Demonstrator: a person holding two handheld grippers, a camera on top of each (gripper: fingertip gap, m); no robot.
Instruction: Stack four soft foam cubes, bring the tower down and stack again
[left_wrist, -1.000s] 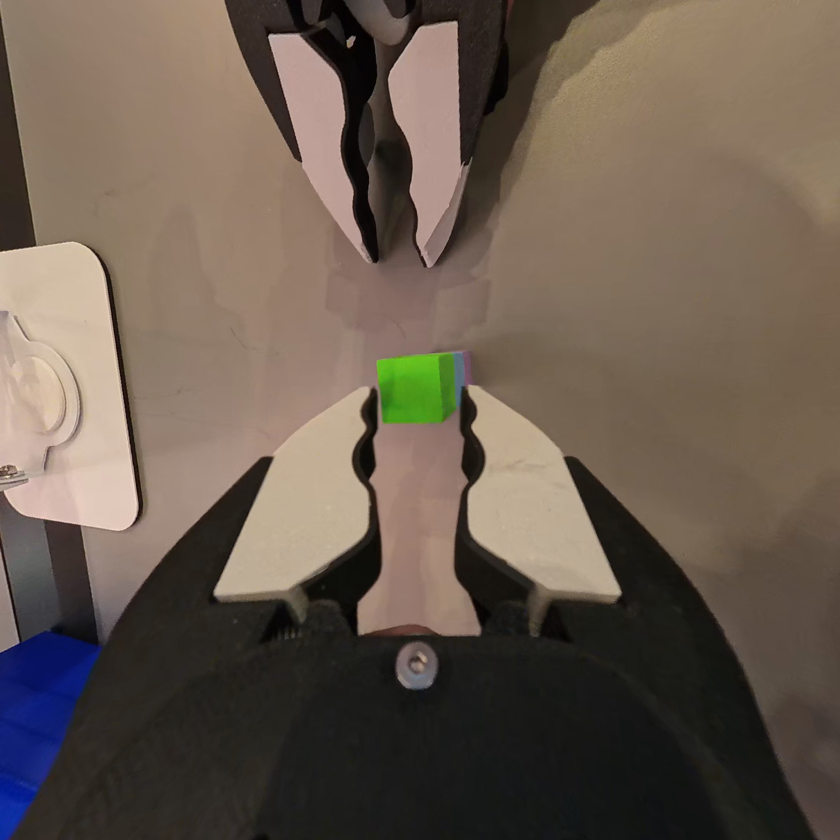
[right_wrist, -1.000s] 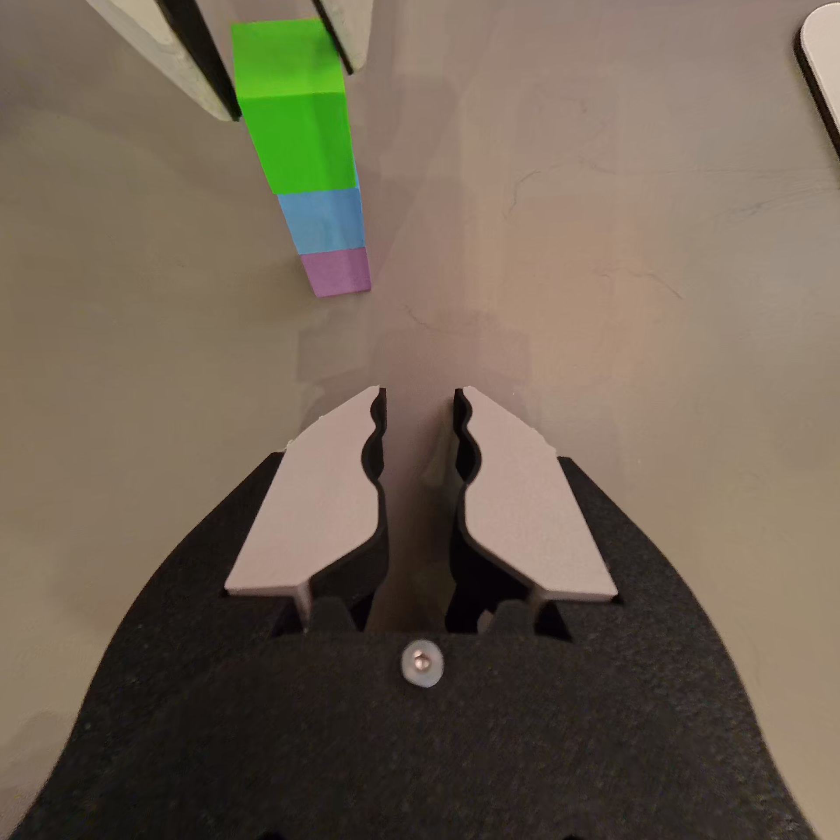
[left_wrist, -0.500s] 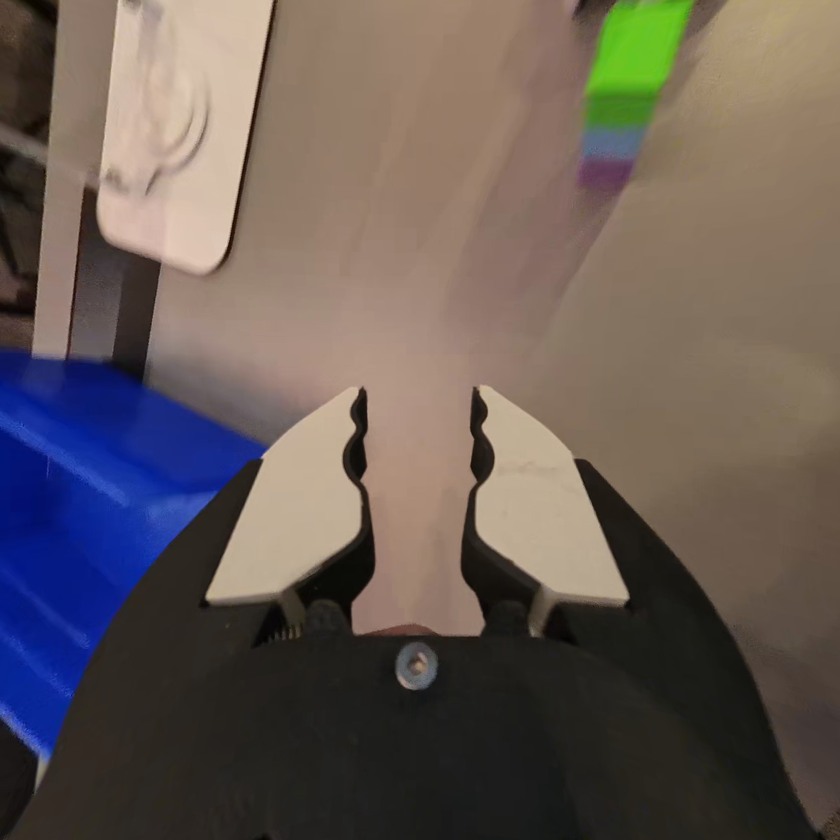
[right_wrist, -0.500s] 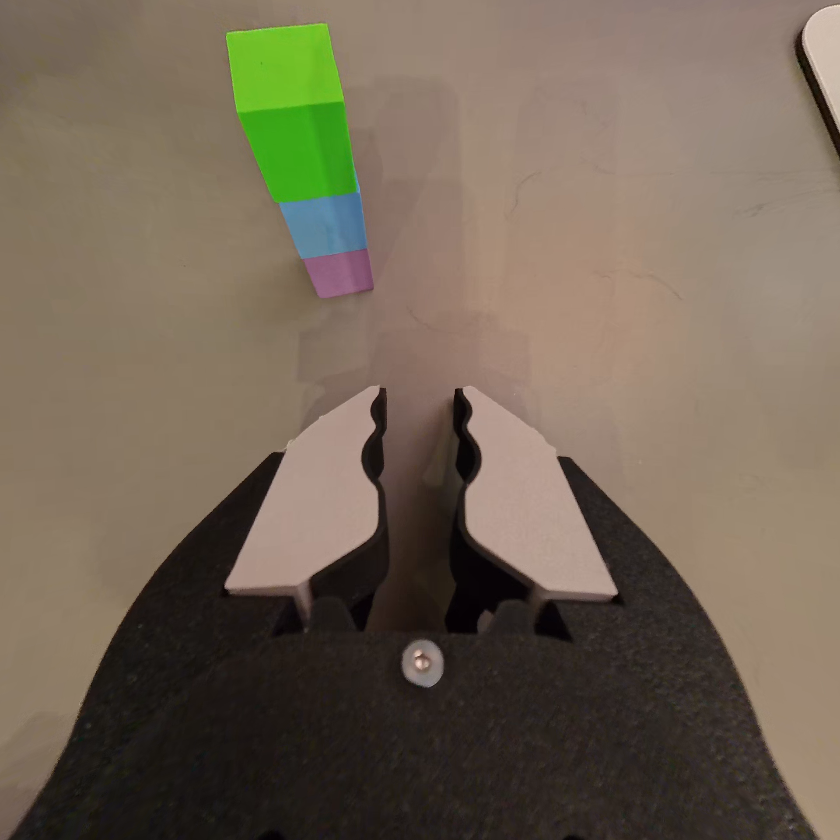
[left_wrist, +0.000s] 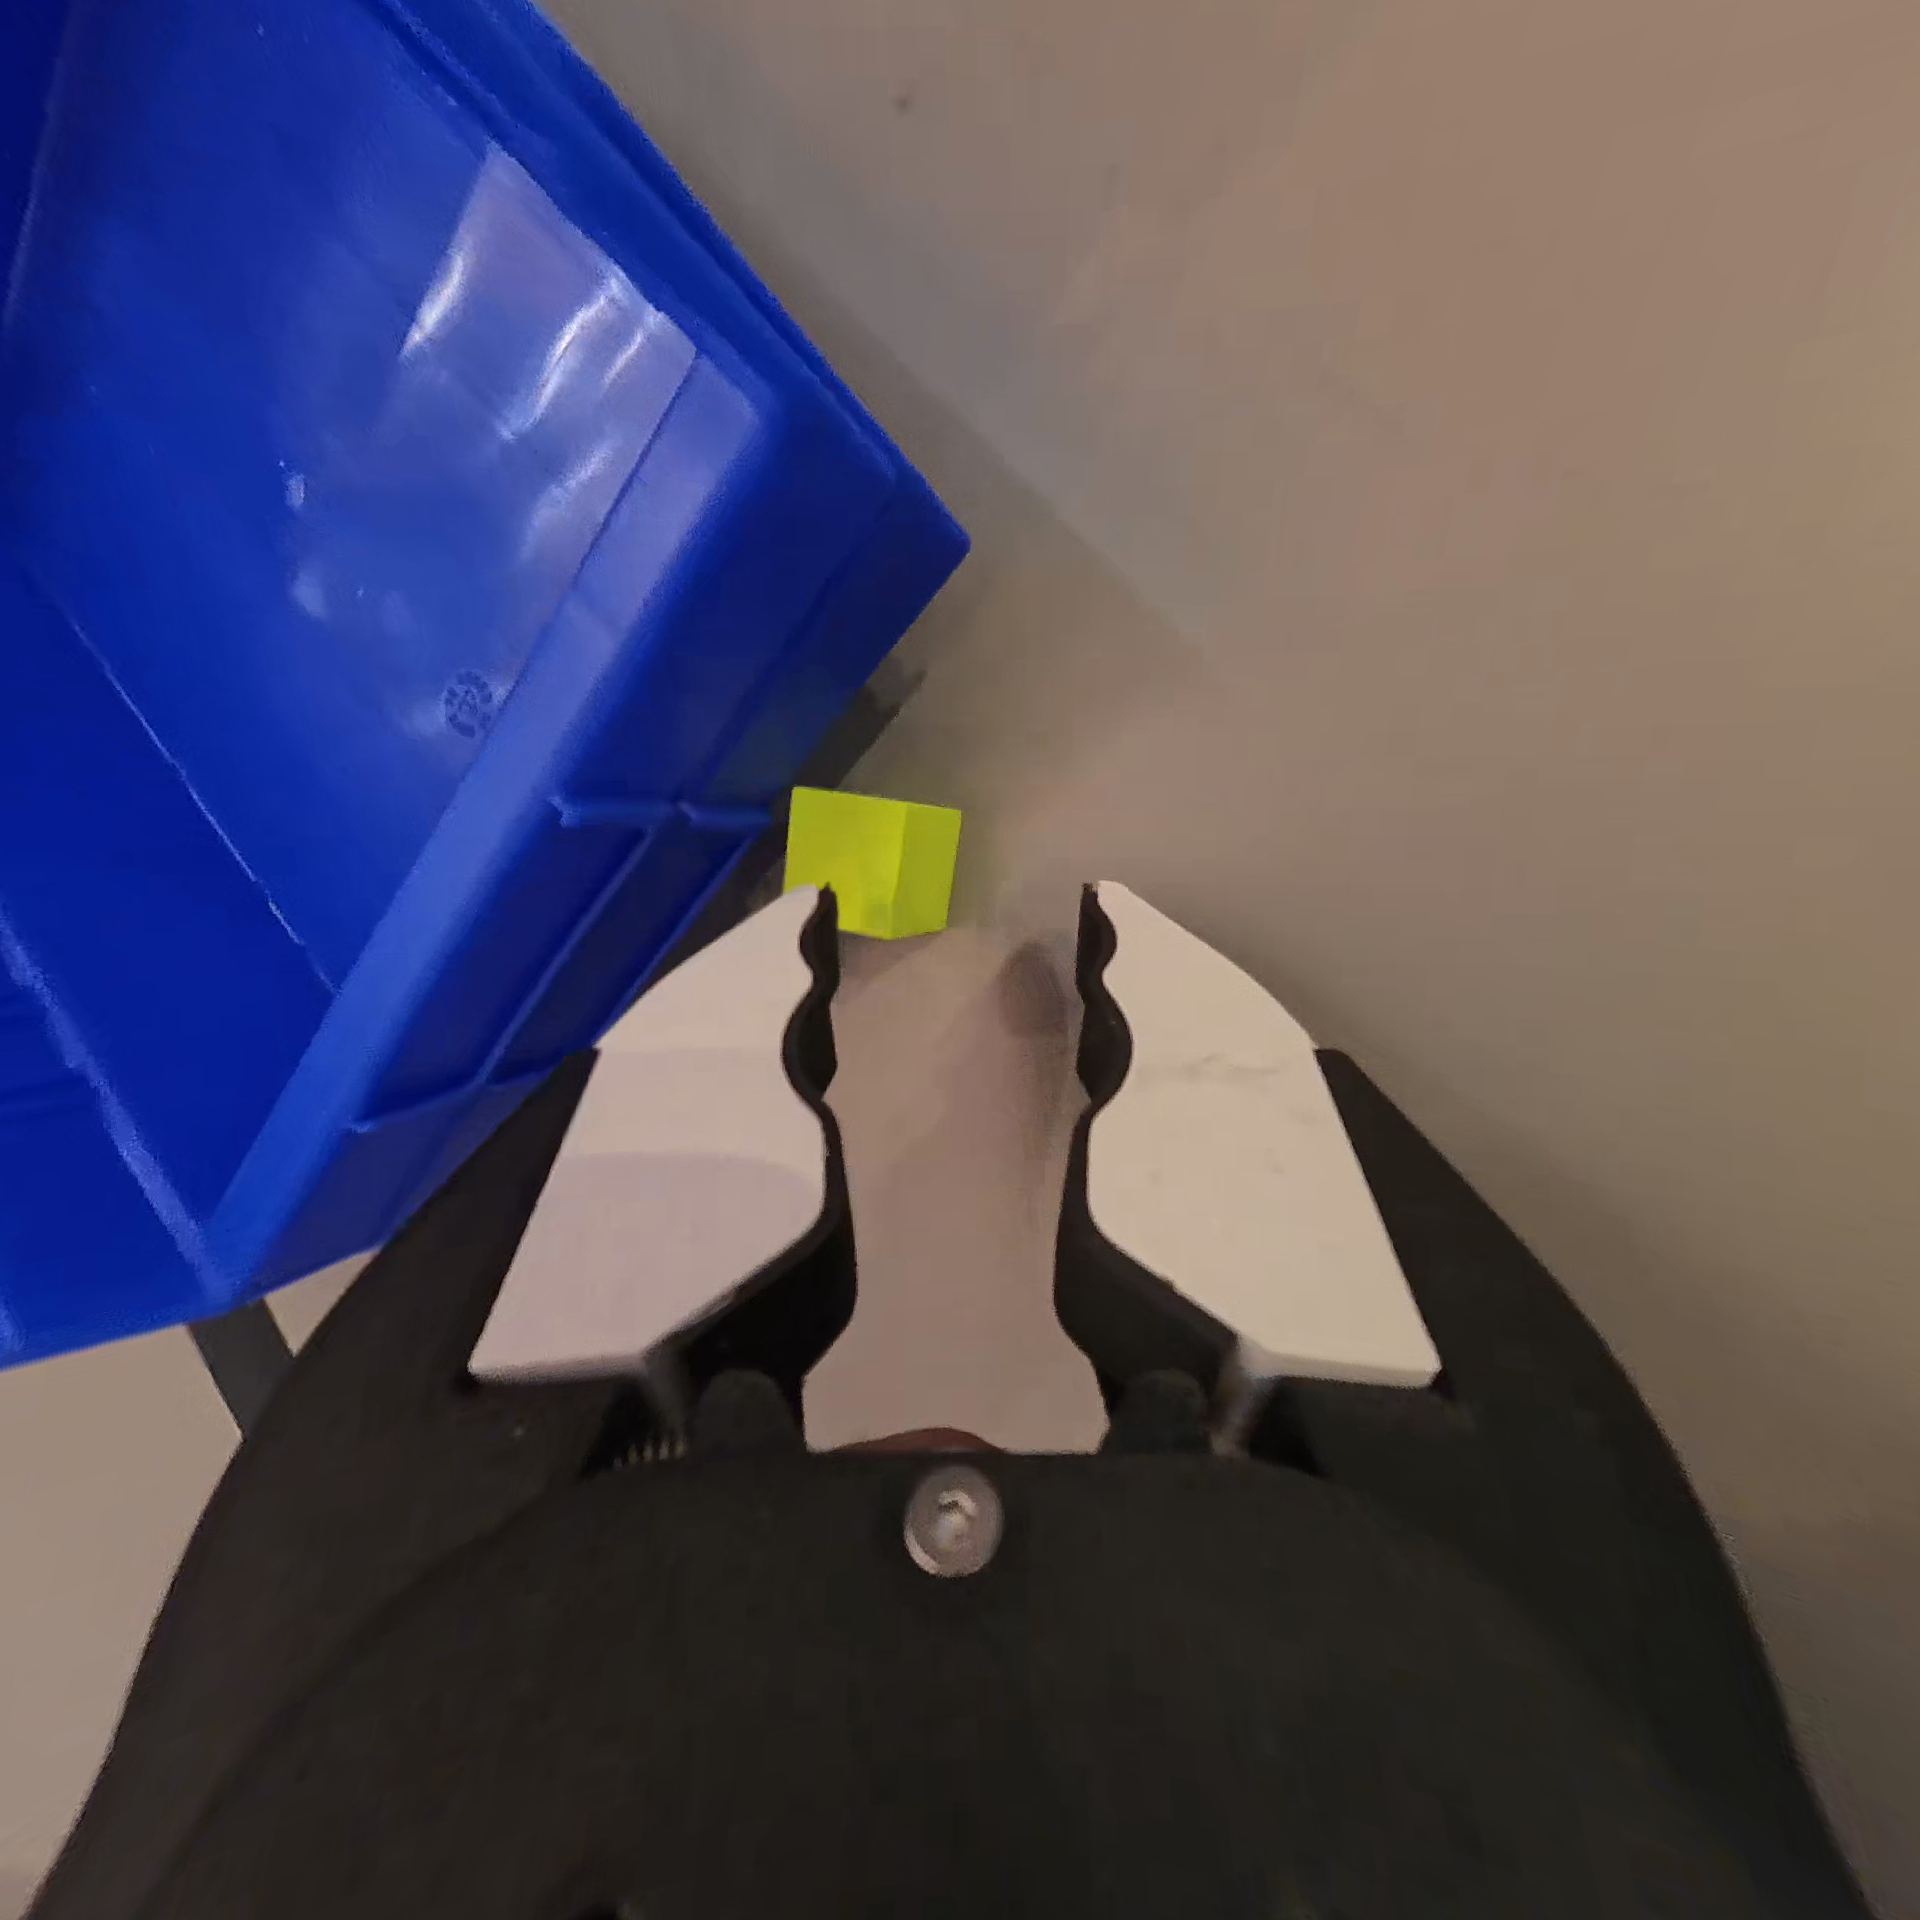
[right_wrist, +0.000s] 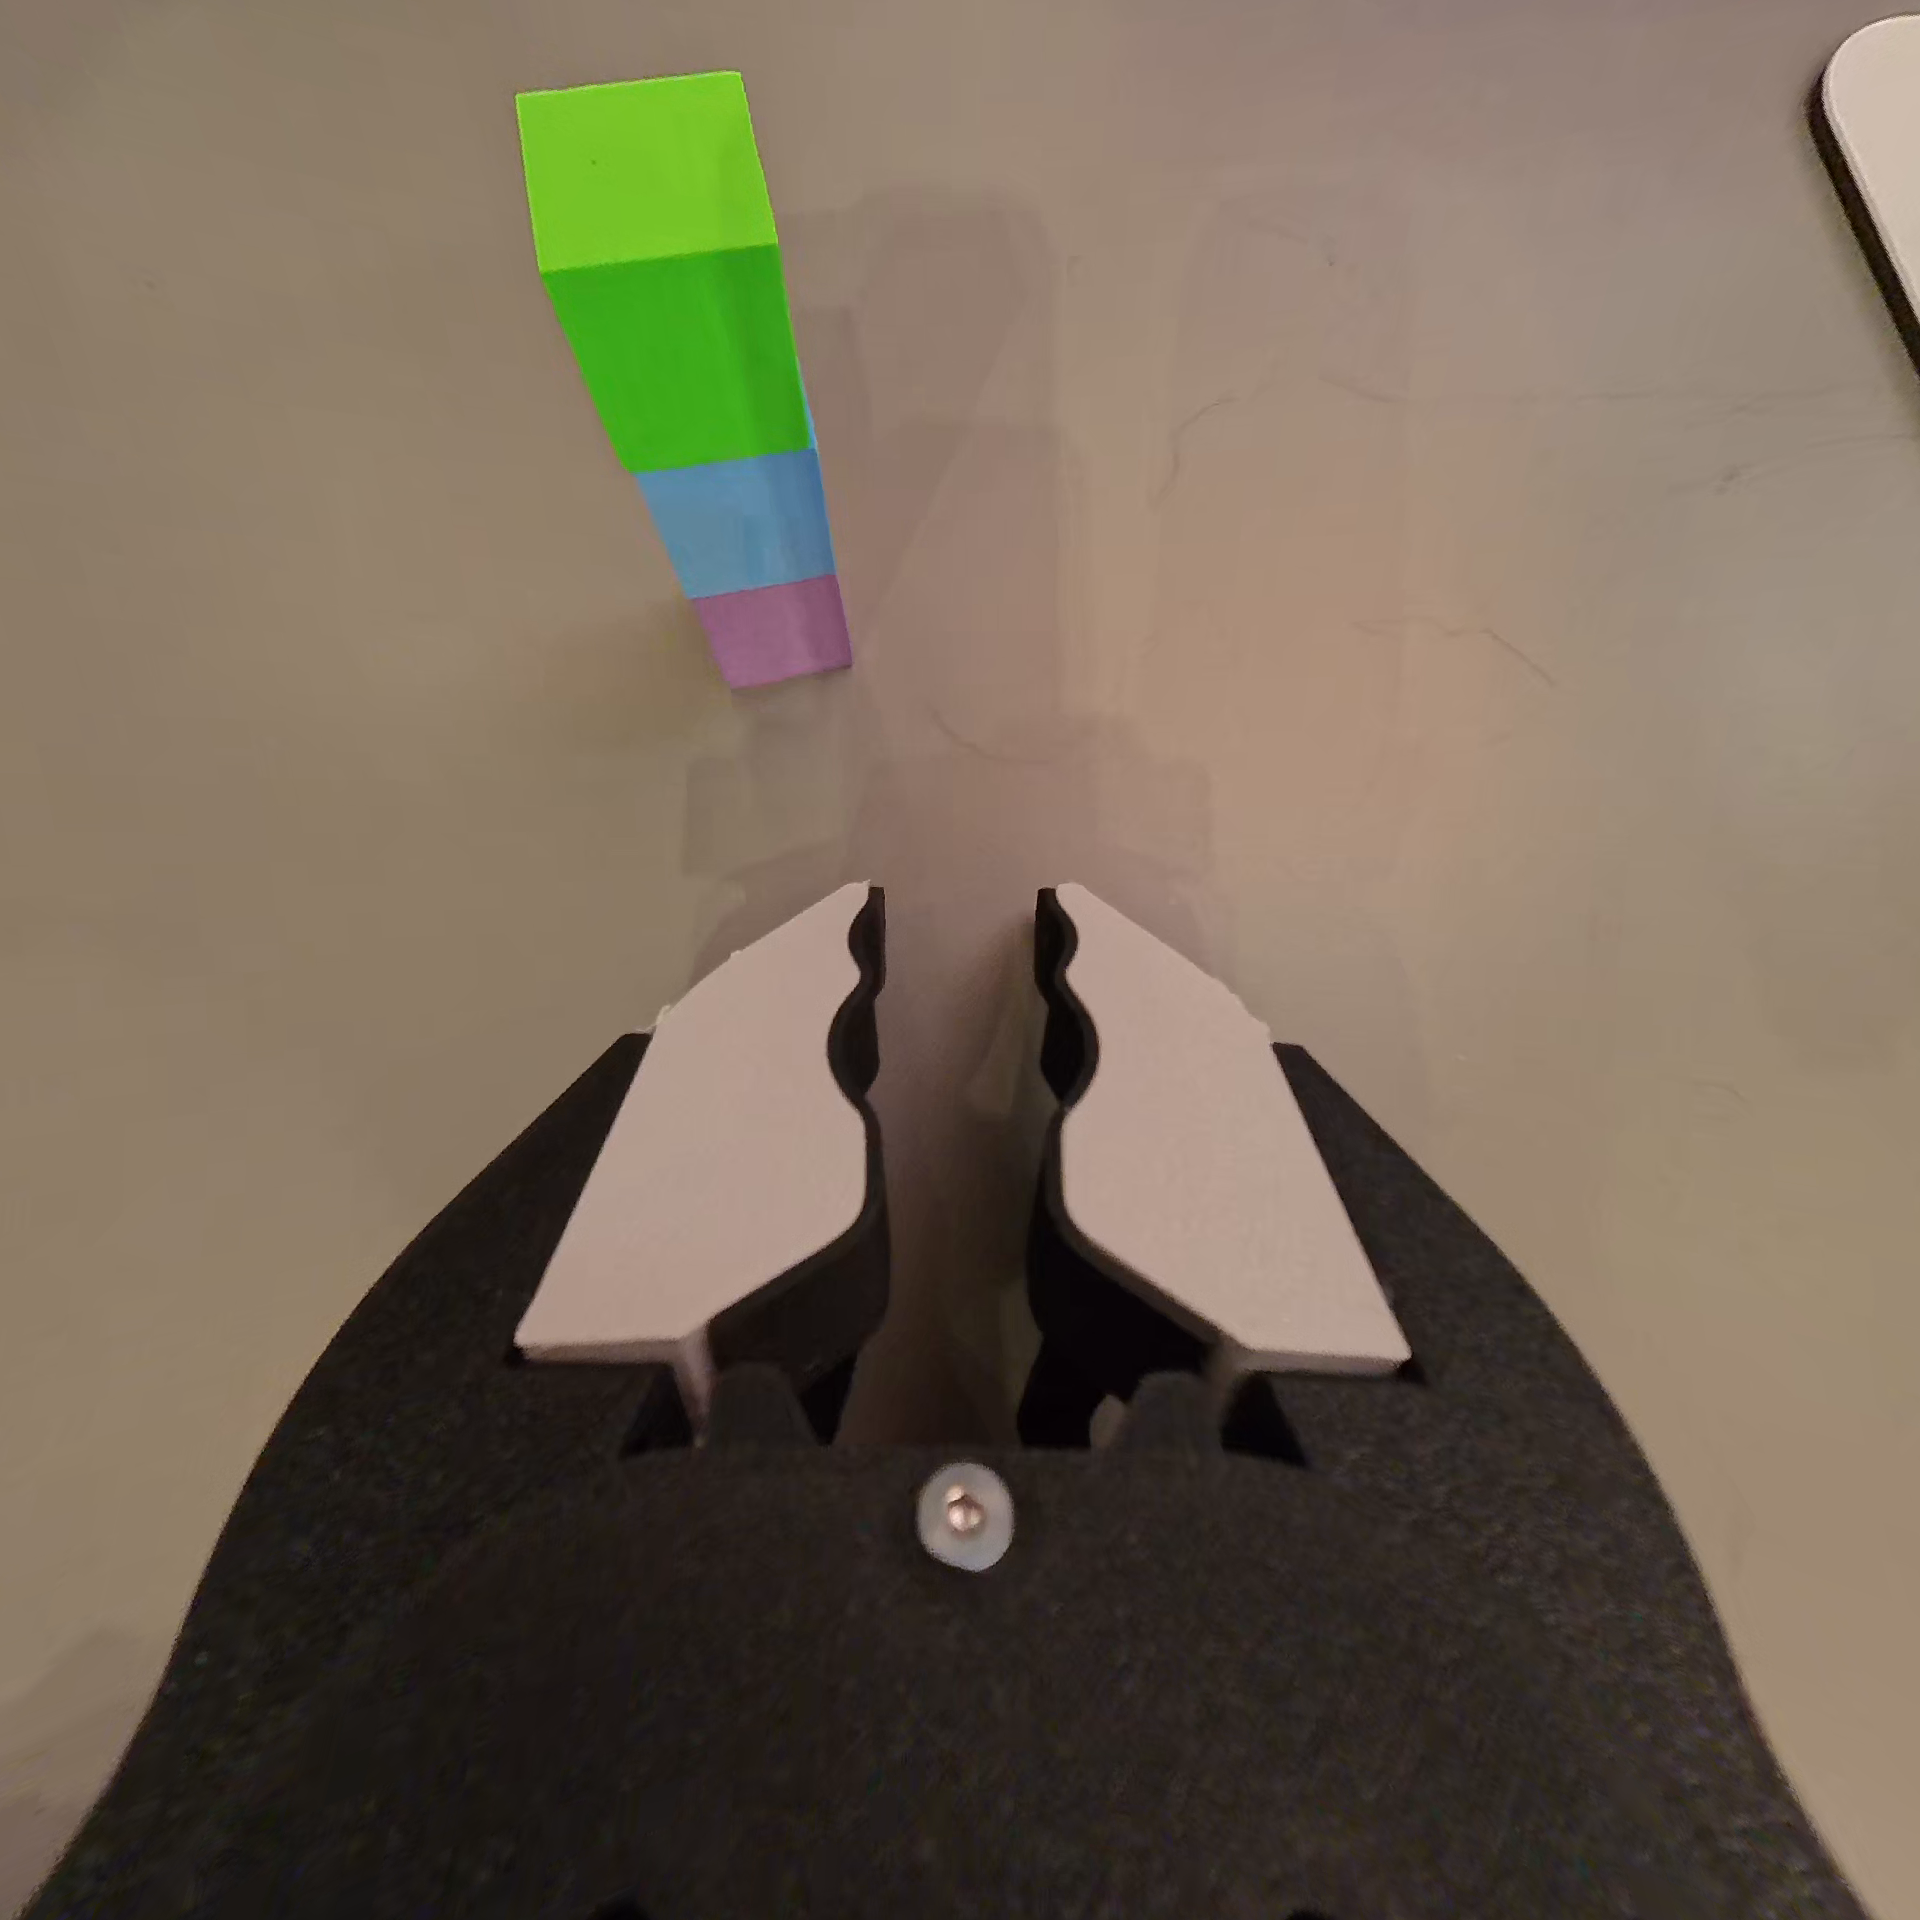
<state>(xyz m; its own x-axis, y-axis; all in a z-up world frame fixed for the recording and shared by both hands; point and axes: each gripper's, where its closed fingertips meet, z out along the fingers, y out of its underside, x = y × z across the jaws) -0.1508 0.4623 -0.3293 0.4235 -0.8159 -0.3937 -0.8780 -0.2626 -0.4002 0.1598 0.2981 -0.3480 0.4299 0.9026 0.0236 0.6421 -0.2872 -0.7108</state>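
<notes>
Grey, smooth tabletop (right_wrist: 1351, 520) fills both views, faintly marked and warmly lit. In the right wrist view a tower (right_wrist: 696, 384) of three foam cubes stands on it, far and to the left of the right gripper (right_wrist: 956, 904): a purple cube (right_wrist: 779, 634) at the bottom, a light blue cube (right_wrist: 743, 525) on that, and a green cube (right_wrist: 665, 270) on top, the edges lined up fairly well. A white card with a dark edge (right_wrist: 1881, 177) shows at the far right edge. The right gripper's jaws stand narrowly apart with only bare tabletop between them, well apart from the tower. In the left wrist view a yellow-green cube (left_wrist: 878, 862) sits on the tabletop just beside the corner of a blue plastic bin (left_wrist: 364, 623), which takes up the left of that view. The left gripper (left_wrist: 954, 904) has its jaws fairly wide and carries nothing; the cube lies just beyond the tips, toward the left one, and no pad presses on it. By my reading, three of the four cubes are stacked and the fourth is about to be picked up. Left to do: centre the jaws on that cube, close, carry it over and set it on the green one, then knock the tower down and build it again.
</notes>
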